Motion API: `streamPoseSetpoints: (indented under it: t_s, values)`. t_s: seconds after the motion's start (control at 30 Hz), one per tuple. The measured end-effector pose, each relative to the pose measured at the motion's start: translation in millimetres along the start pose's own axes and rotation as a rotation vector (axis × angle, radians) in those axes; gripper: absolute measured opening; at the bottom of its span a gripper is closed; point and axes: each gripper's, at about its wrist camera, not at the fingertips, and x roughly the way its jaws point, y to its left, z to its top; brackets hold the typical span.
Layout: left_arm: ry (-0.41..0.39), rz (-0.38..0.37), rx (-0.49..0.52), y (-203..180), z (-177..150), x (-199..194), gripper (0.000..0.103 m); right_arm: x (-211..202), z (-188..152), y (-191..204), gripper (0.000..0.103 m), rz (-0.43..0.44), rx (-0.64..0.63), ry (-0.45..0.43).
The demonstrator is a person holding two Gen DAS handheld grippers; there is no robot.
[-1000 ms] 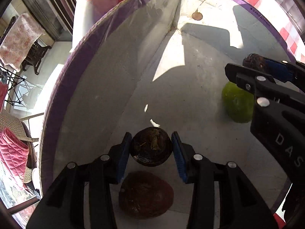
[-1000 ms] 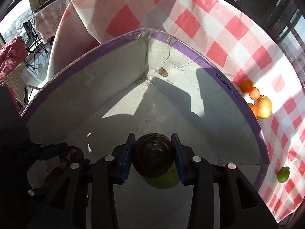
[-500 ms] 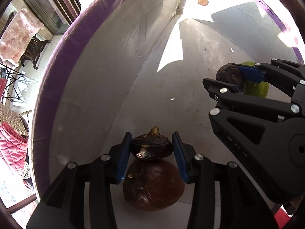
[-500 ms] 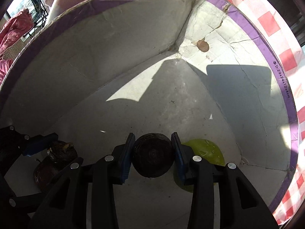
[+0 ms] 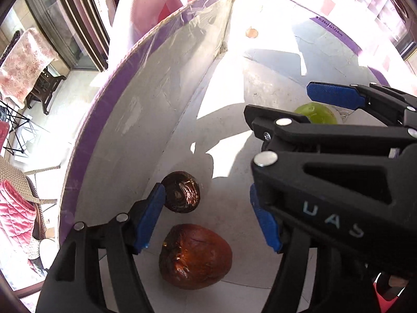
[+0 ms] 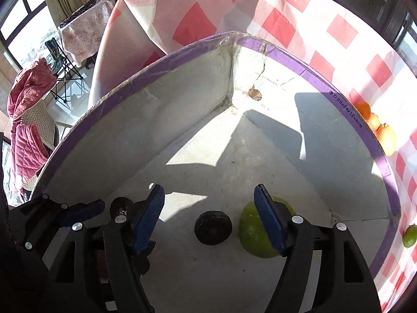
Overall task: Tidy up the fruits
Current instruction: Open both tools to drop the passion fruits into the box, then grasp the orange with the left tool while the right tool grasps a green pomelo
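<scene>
spread both tongs, left (image 5: 206,216) and right (image 6: 209,216), wide apart, leaving two dark fruits (image 6: 213,227) resting loose inside the box (image 6: 312,74) for sorting.

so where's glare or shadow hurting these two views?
Left wrist: upper right blown out, far wall of the box washed white; brown fruit stays readable. Right wrist: exposure fine, hard shadows across the box floor, dark round fruit nearly featureless.

In the box (image 6: 338,172), one dark fruit (image 6: 213,227) lies between the right gripper (image 6: 209,208) fingers; the green fruit (image 6: 256,230) lies behind its right finger.

Another dark fruit (image 5: 181,195) touches the left gripper (image 5: 207,217) left finger.
</scene>
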Motion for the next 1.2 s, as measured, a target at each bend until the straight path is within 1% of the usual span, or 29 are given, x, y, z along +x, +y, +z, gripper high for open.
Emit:
streamPoseSetpoints:
  t_s: [0.03, 0.1, 0.13, 0.17, 0.23, 0.4, 0.43, 0.53, 0.57, 0.6, 0.7, 0.87, 0.97, 1.03, 1.07, 1.13, 1.2]
  values:
    - [-0.029, 0.001, 0.006, -1, -1, -7, 0.075, -7, -3, -4, 0.073, 0.004, 0.013, -0.020]
    - [-0.100, 0.023, 0.009, -4, -4, -21, 0.083, -19, -3, -28, 0.073, 0.010, 0.035, -0.061]
    - [-0.143, 0.053, 0.008, -6, -6, -29, 0.091, -28, -5, -31, 0.075, 0.010, 0.046, -0.081]
    - [-0.185, 0.082, 0.003, -7, -7, -37, 0.098, -39, -10, -36, 0.076, 0.013, 0.052, -0.099]
    - [-0.256, 0.110, -0.024, -10, -8, -50, 0.099, -53, -19, -43, 0.078, 0.016, 0.069, -0.135]
    - [-0.318, 0.136, -0.113, -26, -1, -66, 0.099, -87, -42, -58, 0.081, 0.048, 0.084, -0.247]
    - [-0.326, 0.134, -0.120, -36, 10, -62, 0.099, -95, -48, -62, 0.083, 0.046, 0.084, -0.272]
    - [-0.339, 0.140, -0.108, -59, 19, -60, 0.099, -117, -57, -84, 0.085, 0.043, 0.098, -0.333]
    - [-0.347, 0.140, -0.102, -73, 17, -62, 0.099, -119, -71, -93, 0.085, 0.033, 0.118, -0.354]
    - [-0.354, 0.133, -0.091, -80, 21, -57, 0.099, -117, -82, -101, 0.085, 0.017, 0.142, -0.369]
    - [-0.378, 0.099, -0.067, -111, 30, -60, 0.099, -124, -102, -143, 0.086, -0.021, 0.222, -0.399]
    - [-0.445, 0.044, 0.004, -171, 54, -65, 0.099, -122, -142, -228, 0.086, -0.086, 0.428, -0.392]
    - [-0.458, -0.018, 0.042, -212, 67, -67, 0.100, -119, -172, -279, 0.087, -0.182, 0.548, -0.382]
    - [-0.456, -0.056, 0.082, -244, 73, -63, 0.101, -107, -194, -315, 0.087, -0.271, 0.622, -0.325]
    - [-0.447, -0.074, 0.112, -261, 75, -59, 0.101, -100, -206, -334, 0.087, -0.300, 0.665, -0.295]
    - [-0.423, -0.102, 0.178, -297, 78, -48, 0.101, -86, -229, -369, 0.087, -0.337, 0.757, -0.238]
    - [-0.383, -0.128, 0.236, -327, 79, -31, 0.101, -72, -248, -401, 0.087, -0.363, 0.821, -0.188]
